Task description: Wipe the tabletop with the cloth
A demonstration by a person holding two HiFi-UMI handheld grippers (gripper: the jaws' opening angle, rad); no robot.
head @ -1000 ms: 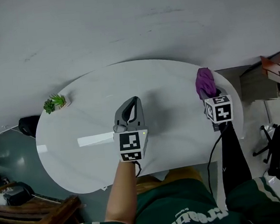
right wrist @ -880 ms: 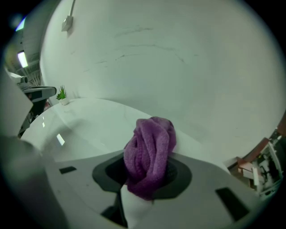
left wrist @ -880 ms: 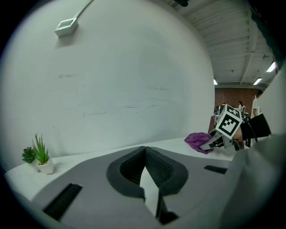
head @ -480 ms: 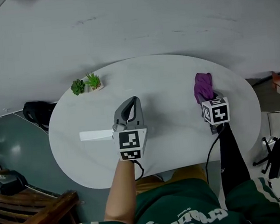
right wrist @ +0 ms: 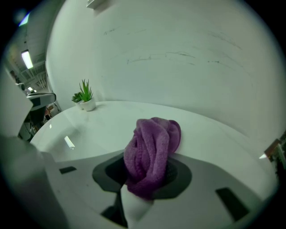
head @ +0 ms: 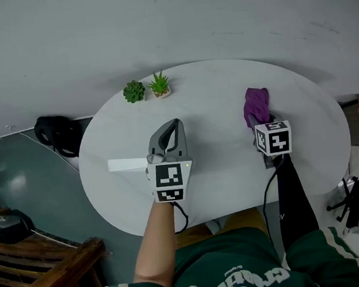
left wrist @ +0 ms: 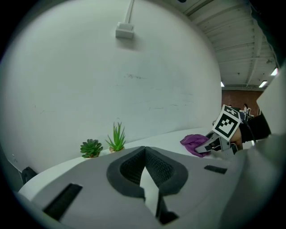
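Shifting over the last second, the head view now holds the white oval tabletop (head: 212,91) more centrally, and the two small potted green plants (head: 148,87) that sat at its left rim stand at the far edge near the middle. Against the table itself, the right gripper (head: 261,123) and the bunched purple terry cloth (head: 256,105) now lie further in from the right rim than they did, with bare white surface showing beyond them. The right gripper's jaws are clamped on the near end of the cloth, whose folds bulge up and forward out of them, and the far end of the cloth rests on the tabletop (the right gripper view shows this best). The left gripper (head: 173,129) hovers over the middle of the table, well apart from the cloth, its jaws brought together at the tips with nothing between them. Judging by this, the wiping looks to be barely begun: the cloth is gripped and down on the surface, and most of the tabletop, to the left and toward the plants, is probably not yet covered.
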